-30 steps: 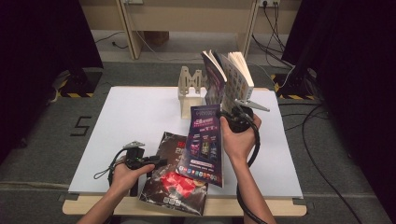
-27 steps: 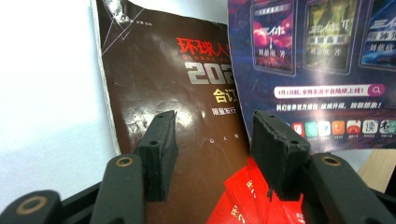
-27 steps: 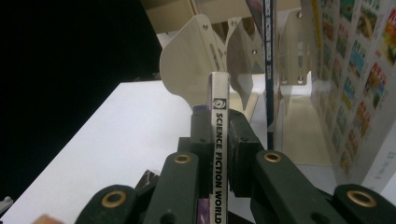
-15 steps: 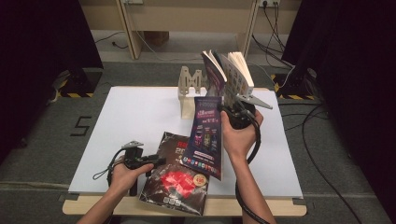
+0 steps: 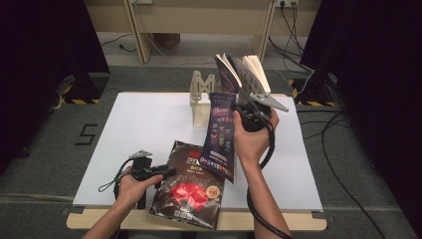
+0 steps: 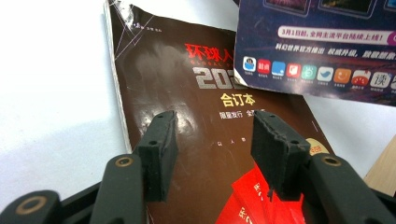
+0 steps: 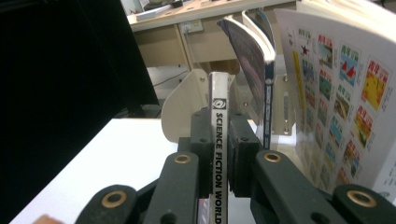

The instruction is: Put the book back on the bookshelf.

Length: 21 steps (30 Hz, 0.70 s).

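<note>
The purple magazine (image 5: pixel 219 134) hangs above the table (image 5: pixel 134 124), pinched by its spine in the right gripper (image 5: pixel 238 107). The right gripper view reads that spine's lettering and shows two more magazines (image 7: pixel 254 60) standing in the rack (image 5: pixel 201 97). The left gripper (image 6: pixel 214 140), jaws spread and holding nothing, hovers over one dark magazine (image 5: pixel 186 186) lying flat.

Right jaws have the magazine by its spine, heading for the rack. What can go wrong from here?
1. The magazine hangs from the right gripper by its spine alone; it may swing or slip.
2. The books in the rack lean and fan open, so its edge may catch on them.
3. Its lower corner hangs above the dark book, where the left gripper sits open; it could drag across that.
</note>
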Tool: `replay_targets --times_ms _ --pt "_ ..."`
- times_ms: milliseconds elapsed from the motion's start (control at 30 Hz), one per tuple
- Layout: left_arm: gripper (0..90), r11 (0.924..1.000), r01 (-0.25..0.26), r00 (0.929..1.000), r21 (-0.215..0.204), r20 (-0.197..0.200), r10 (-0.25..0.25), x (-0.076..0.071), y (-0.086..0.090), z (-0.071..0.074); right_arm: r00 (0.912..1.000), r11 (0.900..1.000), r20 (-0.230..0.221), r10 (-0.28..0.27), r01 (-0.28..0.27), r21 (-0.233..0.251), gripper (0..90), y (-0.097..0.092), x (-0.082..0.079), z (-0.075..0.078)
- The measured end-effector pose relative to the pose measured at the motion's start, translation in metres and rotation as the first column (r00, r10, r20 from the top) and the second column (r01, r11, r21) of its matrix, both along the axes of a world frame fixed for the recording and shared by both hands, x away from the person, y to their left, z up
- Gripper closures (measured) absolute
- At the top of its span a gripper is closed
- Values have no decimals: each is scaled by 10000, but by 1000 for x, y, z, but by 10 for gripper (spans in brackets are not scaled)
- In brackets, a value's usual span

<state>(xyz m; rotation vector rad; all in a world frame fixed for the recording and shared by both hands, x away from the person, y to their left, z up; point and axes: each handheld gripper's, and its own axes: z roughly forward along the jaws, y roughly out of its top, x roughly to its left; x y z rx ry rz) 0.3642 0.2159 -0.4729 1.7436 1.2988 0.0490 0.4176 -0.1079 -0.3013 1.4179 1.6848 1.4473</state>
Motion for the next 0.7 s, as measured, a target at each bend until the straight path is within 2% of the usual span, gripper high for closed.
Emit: replay_targets --times_ms 367,533,700 --pt "493 10000 -5 10000 -9 14 5 0 1 0 9978 9995 592 -304 304 -2 834 5 6 18" --pt "494 10000 -16 10000 1 16 16 0 1 0 9948 9985 887 -501 517 -163 833 8 10 21" --pt "494 10000 8 10000 5 -2 -8 1 1 -1 9934 9972 916 -695 719 -224 834 9 17 20"
